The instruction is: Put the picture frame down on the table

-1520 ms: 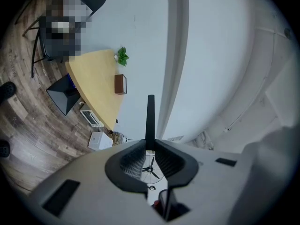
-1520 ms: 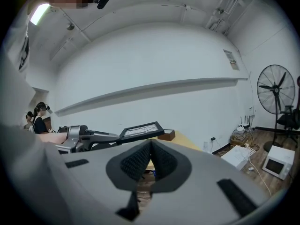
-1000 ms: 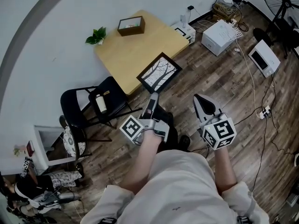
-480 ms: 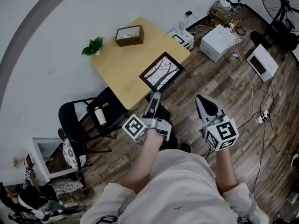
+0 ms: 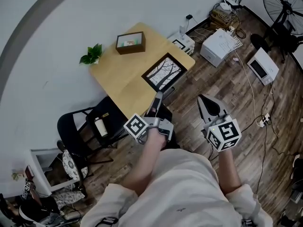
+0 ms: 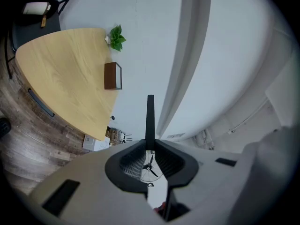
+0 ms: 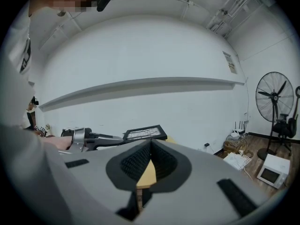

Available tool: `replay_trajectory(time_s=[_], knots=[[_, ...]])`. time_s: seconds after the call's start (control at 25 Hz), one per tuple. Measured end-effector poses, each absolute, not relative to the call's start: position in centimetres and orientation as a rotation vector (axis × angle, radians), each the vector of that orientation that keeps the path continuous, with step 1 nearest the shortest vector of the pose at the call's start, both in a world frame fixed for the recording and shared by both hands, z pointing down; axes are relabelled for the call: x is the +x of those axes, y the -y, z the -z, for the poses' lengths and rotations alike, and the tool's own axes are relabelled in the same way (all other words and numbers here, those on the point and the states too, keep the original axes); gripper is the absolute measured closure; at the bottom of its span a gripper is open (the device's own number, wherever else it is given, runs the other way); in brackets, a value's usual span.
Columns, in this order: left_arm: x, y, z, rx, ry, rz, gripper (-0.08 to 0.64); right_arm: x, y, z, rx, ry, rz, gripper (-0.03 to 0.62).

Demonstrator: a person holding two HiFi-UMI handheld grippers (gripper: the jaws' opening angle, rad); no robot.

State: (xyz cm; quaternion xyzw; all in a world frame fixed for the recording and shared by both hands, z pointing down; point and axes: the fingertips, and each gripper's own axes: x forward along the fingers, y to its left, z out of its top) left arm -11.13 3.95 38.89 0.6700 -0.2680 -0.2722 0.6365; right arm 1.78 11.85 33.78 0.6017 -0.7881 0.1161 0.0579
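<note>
A black picture frame (image 5: 164, 72) with a tree print is held flat over the near right corner of the wooden table (image 5: 118, 72). My left gripper (image 5: 158, 95) is shut on the frame's near edge. In the left gripper view the frame (image 6: 150, 116) shows edge-on as a thin black bar rising from between the jaws of the left gripper (image 6: 150, 143). The right gripper view shows the frame (image 7: 144, 133) hanging above table height. My right gripper (image 5: 202, 99) is shut with nothing in it, over the floor to the frame's right; its jaw tips meet (image 7: 150, 142).
A brown box (image 5: 130, 42) and a small plant (image 5: 92, 55) stand at the table's far side. A black chair (image 5: 90, 122) is left of the table. White appliances (image 5: 218, 40), a microwave (image 5: 261, 66), cables and a fan (image 5: 284, 8) lie on the floor to the right.
The left gripper has carried the frame forward, from past the table's edge to over its near right corner. The right gripper has stayed shut beside it.
</note>
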Motion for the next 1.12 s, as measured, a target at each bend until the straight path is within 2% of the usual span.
replay_trajectory(time_s=[0.56, 1.12], knots=[[-13.5, 2.3, -41.2, 1.533, 0.608, 0.558, 0.502, -2.5, -5.7, -35.0, 1.783, 2.398, -0.385, 0.592], [-15.0, 4.9, -43.7, 1.414, 0.651, 0.58, 0.502, -2.9, -1.5, -35.7, 1.721, 2.429, -0.417, 0.594]])
